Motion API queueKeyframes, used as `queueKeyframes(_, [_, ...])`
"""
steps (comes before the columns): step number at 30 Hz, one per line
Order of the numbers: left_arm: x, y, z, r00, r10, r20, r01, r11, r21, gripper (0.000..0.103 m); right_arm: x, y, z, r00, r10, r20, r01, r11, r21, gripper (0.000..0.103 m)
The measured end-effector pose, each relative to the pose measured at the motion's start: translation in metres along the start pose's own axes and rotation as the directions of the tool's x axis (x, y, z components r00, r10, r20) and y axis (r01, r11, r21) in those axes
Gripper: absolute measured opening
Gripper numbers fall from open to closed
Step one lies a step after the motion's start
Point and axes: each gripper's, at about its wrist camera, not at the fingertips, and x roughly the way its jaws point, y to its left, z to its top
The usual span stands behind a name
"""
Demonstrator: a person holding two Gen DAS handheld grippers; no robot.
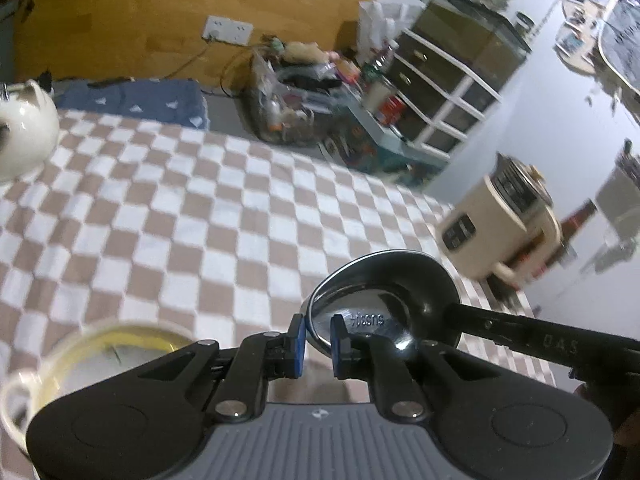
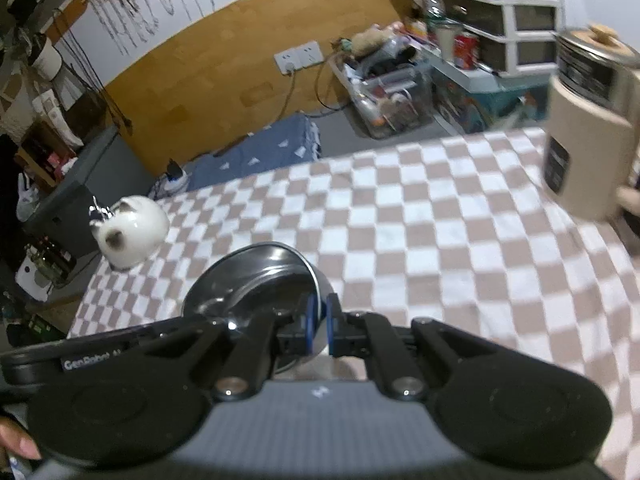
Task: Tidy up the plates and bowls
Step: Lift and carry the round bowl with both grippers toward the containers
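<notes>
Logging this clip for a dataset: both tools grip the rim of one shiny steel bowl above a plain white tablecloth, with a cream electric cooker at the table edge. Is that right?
One detail is off: the tablecloth is checkered brown and white, not plain, as both wrist views show. The rest holds: left tool and right tool pinch the shiny steel bowl, and the cream electric cooker is at the edge.

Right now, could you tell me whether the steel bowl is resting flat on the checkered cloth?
No, both grippers pinch the steel bowl by its rim, tilted above the checkered cloth.
</notes>
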Motion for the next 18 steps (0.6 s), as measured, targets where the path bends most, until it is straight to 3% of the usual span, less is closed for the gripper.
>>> queueKeyframes(8, [0.008,-0.029,-0.046,0.995,-0.031,-0.09,0.034,0.999,0.024,0.014,-0.032,-0.034,-0.043,0.998,-0.045,-0.038,0.047,0.997,0.059,0.008])
queueKeyframes(18, [0.024,-0.06,-0.075,0.986,-0.04,-0.159,0.047,0.998,0.038,0.015,-0.051,-0.072,-0.074,0.995,-0.068,-0.077,0.077,0.989,0.124,0.008])
